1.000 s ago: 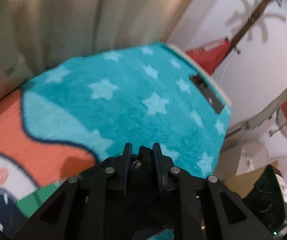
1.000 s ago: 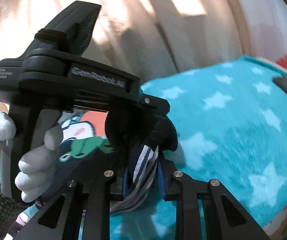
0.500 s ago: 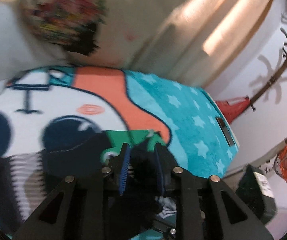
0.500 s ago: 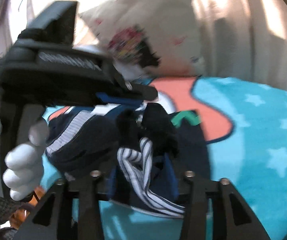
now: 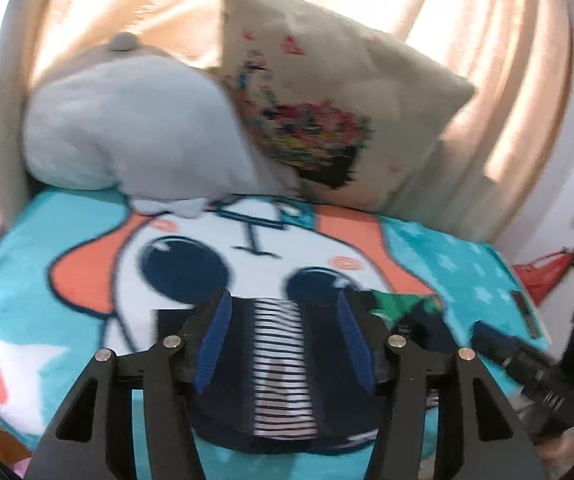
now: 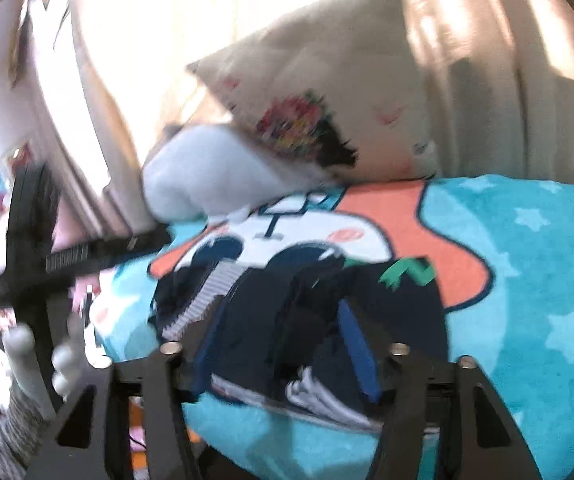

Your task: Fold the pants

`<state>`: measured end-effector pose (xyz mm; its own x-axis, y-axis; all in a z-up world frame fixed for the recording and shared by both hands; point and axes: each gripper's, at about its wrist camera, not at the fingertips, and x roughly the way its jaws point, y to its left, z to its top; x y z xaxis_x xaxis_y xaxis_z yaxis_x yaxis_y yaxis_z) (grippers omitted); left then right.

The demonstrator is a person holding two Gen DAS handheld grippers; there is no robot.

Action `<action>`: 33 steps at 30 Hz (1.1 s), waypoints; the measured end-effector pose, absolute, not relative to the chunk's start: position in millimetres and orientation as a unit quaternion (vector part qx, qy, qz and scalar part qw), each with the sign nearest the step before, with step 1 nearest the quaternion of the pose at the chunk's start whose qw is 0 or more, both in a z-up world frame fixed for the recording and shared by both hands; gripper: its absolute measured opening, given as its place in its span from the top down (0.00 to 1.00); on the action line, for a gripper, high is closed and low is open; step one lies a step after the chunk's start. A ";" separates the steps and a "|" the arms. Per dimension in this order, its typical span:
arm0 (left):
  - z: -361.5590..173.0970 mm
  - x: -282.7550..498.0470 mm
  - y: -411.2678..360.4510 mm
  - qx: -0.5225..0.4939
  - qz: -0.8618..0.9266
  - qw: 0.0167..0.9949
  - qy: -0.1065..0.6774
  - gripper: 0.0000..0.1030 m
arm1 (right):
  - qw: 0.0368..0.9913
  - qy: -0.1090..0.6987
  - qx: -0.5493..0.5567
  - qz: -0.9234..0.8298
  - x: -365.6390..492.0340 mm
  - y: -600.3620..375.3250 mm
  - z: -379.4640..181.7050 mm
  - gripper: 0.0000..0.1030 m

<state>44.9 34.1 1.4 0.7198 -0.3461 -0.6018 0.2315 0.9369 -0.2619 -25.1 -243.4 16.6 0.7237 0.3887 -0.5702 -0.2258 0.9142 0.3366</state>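
I have both tools low over the bed, and the pants (image 5: pixel 283 376) lie in a dark, folded bundle on the cartoon blanket (image 5: pixel 67 276), at about 6 o'clock in each wrist view. On the left gripper (image 5: pixel 283 344) the jaws stand wide apart with nothing between them; the striped panel of the pants shows through the gap, lying on the blanket below. The right gripper (image 6: pixel 283 344) is the same — jaws spread, the navy cloth and a loose striped edge under them, not pinched as far as I can tell. Both views are blurred, so I cannot say whether either tip touches the cloth.

At 12 o'clock a printed pillow (image 5: pixel 327 100) leans against a pale grey cushion (image 5: pixel 127 120), well apart from the bundle. The left tool (image 6: pixel 47 248) sits at 9 o'clock in the right view.

My worry is the bundle itself. It looks lumpy, with layers not squared, and the striped hem at the near edge hangs loose — if I close on that alone, I judge the top layer would peel off and undo the fold. The blanket is plush, so a low pinch could catch its pile along with the pants and drag everything. With the two tools this near, a hasty cross-over could also knock them together.
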 end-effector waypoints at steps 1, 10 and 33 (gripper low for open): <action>-0.3 45.5 35.6 -0.084 -0.149 0.924 0.341 0.47 | 0.920 0.336 0.126 0.157 -22.7 -245.7 17.6 0.59; -21.4 41.6 54.7 -0.092 -0.123 0.917 0.368 0.47 | 0.882 0.434 0.119 0.137 23.1 -213.5 -33.9 0.61; -55.0 37.4 130.0 -0.194 -0.081 0.889 0.407 0.46 | 0.854 0.455 0.126 0.217 39.5 -148.7 -24.8 0.47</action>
